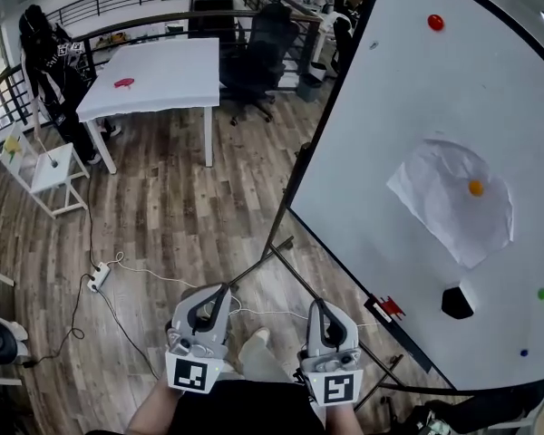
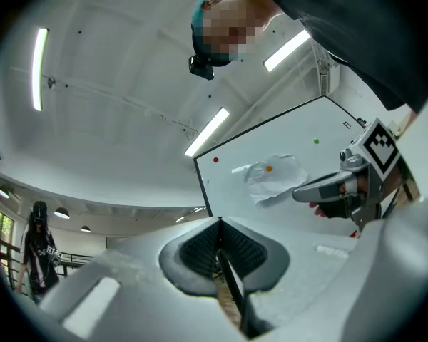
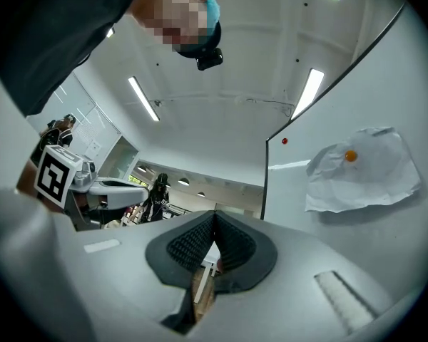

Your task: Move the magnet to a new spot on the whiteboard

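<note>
Whiteboard (image 1: 390, 107) is filling the right of the frame, with an orange magnet (image 1: 475, 188) pinning paper (image 1: 453, 225) mid-board. Left gripper (image 1: 219, 290) and right gripper (image 1: 316, 304) are hanging at bottom centre, both pressed together and empty. I'd be opening one before reaching, then coming in square on the magnet.

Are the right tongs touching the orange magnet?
Apart. The head view shows the right tongs held low, off the board, with a wide stretch of bare whiteboard between them and the orange magnet.
</note>
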`<state>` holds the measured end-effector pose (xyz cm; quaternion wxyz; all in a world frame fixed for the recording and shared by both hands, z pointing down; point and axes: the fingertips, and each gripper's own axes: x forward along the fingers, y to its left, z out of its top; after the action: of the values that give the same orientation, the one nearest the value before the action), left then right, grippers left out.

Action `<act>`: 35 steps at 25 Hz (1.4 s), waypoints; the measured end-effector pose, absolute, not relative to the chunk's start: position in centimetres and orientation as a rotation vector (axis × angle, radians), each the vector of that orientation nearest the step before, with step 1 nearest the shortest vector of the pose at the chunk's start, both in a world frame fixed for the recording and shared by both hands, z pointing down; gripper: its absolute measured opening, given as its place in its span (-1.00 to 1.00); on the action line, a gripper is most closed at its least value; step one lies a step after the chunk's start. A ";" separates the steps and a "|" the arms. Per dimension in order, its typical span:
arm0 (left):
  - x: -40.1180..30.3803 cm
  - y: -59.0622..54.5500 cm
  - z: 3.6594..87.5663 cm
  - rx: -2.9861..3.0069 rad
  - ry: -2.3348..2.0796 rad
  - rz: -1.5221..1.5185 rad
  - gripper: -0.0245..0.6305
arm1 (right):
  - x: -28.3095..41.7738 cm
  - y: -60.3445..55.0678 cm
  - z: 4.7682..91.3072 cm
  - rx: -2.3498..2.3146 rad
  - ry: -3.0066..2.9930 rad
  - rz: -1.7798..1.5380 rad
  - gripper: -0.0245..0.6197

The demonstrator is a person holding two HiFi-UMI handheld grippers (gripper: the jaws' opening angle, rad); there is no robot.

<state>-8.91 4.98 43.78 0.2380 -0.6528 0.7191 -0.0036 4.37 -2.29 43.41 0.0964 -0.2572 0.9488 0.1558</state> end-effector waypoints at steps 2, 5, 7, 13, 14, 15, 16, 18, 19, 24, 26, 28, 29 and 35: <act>-9.1 3.7 43.6 -1.807 1.949 -0.011 -0.92 | 4.1 -3.8 43.1 -0.786 2.794 0.463 -0.92; -9.6 1.2 43.3 -1.827 1.918 -0.006 -0.92 | 3.6 -6.2 43.0 -0.815 2.790 0.455 -0.92; -9.9 -0.5 43.1 -1.836 1.906 0.004 -0.92 | 3.4 -7.8 42.7 -0.817 2.782 0.431 -0.92; -10.8 -5.4 42.4 -1.849 1.883 0.022 -0.92 | 2.8 -12.6 41.8 -0.839 2.740 0.448 -0.92; -11.0 -6.2 42.2 -1.849 1.881 0.027 -0.92 | 2.7 -13.3 41.6 -0.836 2.737 0.452 -0.92; -11.2 -7.1 42.1 -1.848 1.880 0.032 -0.92 | 2.6 -14.0 41.3 -0.831 2.735 0.456 -0.92; -11.3 -7.9 42.0 -1.847 1.882 0.035 -0.92 | 2.5 -14.7 41.1 -0.828 2.732 0.461 -0.92; -11.5 -9.4 41.8 -1.845 1.887 0.044 -0.92 | 2.4 -16.0 40.7 -0.826 2.725 0.469 -0.92; -11.5 -10.1 41.6 -1.844 1.887 0.049 -0.92 | 2.5 -16.5 40.5 -0.823 2.723 0.471 -0.92; -10.7 -13.0 40.2 -1.835 1.851 0.072 -0.92 | 2.8 -18.7 39.3 -0.796 2.700 0.491 -0.92; -10.4 -13.9 39.9 -1.834 1.840 0.076 -0.92 | 2.9 -19.4 38.7 -0.791 2.689 0.507 -0.92; -10.2 -14.6 39.5 -1.835 1.831 0.083 -0.92 | 3.0 -19.8 38.0 -0.788 2.684 0.525 -0.92; -10.1 -14.8 39.2 -1.834 1.824 0.090 -0.92 | 3.0 -19.8 37.6 -0.786 2.682 0.537 -0.92; -10.3 -16.5 37.3 -1.831 1.758 0.151 -0.92 | 3.4 -21.0 36.4 -0.836 2.670 0.577 -0.92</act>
<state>-10.27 -16.53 37.27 0.2951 -0.6881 0.6605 0.0567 3.40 -20.96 36.36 0.1422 -0.2895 0.9252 0.1999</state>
